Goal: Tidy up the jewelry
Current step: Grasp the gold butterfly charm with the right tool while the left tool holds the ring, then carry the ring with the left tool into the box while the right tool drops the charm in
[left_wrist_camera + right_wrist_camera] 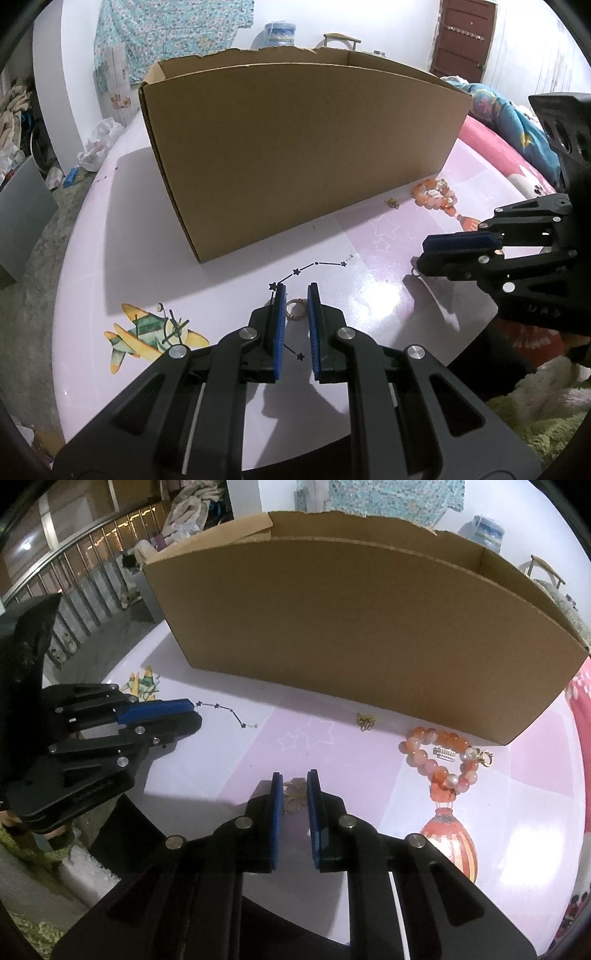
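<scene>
A brown cardboard box (pixel 295 147) stands open-topped on the pink table (pixel 388 295); it also shows in the right wrist view (pixel 351 627). My left gripper (pixel 296 299) is open, its fingers either side of a small ring (pixel 294 308) lying on the table. My right gripper (pixel 295 786) is open around a thin gold chain (pixel 295 795) on the table. An orange bead bracelet (pixel 443 760) with a silver clasp piece (pixel 446 755) lies to its right, near the box. A small gold trinket (pixel 365 722) lies by the box wall.
The table (pixel 332 746) bears airplane (pixel 147 336), star and balloon (pixel 448 834) prints. The right gripper (pixel 458 251) shows in the left wrist view, the left gripper (pixel 184 716) in the right wrist view. Bedding and clutter surround the table.
</scene>
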